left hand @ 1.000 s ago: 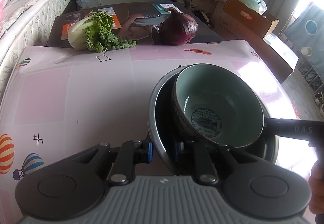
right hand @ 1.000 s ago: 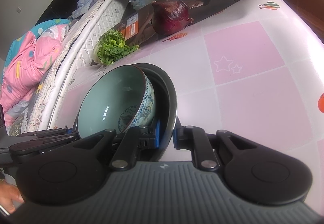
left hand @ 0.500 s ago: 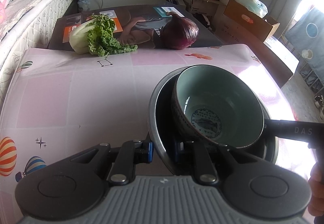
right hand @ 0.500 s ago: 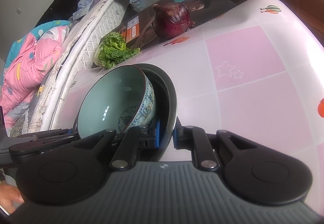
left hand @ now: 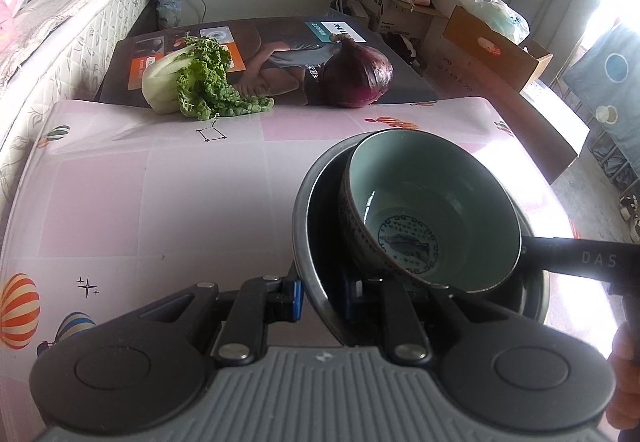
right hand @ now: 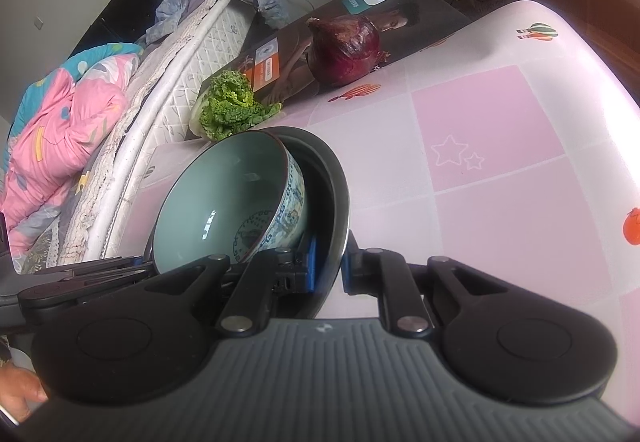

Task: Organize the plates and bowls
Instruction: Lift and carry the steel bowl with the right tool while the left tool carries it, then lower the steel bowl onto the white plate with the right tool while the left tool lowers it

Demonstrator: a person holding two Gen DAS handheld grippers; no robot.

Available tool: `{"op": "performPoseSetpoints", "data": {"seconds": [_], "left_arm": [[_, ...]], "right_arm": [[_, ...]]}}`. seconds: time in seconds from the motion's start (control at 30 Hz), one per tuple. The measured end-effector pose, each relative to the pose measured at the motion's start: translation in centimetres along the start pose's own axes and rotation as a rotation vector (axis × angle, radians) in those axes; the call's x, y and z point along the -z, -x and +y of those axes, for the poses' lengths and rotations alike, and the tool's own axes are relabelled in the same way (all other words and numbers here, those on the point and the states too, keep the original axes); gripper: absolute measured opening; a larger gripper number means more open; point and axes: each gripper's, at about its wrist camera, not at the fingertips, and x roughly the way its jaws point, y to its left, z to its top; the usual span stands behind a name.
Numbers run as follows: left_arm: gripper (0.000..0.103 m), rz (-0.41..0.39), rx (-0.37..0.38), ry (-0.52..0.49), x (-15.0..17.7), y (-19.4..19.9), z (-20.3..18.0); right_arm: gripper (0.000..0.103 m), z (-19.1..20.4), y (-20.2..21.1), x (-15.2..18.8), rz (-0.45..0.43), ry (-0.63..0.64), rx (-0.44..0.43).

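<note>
Left gripper [left hand: 320,300] clenched on the near rim of the dark plate [left hand: 316,242], one finger [left hand: 290,300] outside the rim, the other inside. Right gripper [right hand: 328,272] clenched on the opposite rim of the same plate [right hand: 338,202]. Green bowl [left hand: 432,210] sits inside the plate, tilted, patterned outside, dark emblem on its base; centre right of the left view, centre left of the right view [right hand: 228,202]. Pink checked worktop [left hand: 160,202] lies below the plate; whether they touch, cannot tell. At the worktop's far edge: lettuce [left hand: 192,82] upper left, red onion [left hand: 356,76] upper centre, well apart from the plate. Mattress [left hand: 60,34] along the left edge. Part of a hand [left hand: 626,374] at lower right.
</note>
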Motion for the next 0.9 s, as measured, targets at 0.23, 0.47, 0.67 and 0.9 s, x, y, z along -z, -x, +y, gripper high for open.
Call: {"op": "performPoseSetpoints", "data": {"seconds": [0.23, 0.47, 0.67, 0.9], "left_arm": [[0.017, -0.011, 0.000, 0.008, -0.3, 0.8, 0.1], [0.017, -0.026, 0.004, 0.015, -0.3, 1.9, 0.0], [0.017, -0.035, 0.008, 0.024, 0.1, 3.1, 0.0], [0.017, -0.052, 0.015, 0.033, 1.0, 5.3, -0.1]], "right_arm": [[0.012, 0.9, 0.6, -0.2, -0.006, 0.005, 0.001], [0.012, 1.5, 1.6, -0.3, -0.021, 0.011, -0.001], [0.012, 2.2, 2.7, 0.2, -0.028, 0.015, 0.001], [0.012, 3.2, 4.5, 1.1, -0.035, 0.018, -0.001]]}}
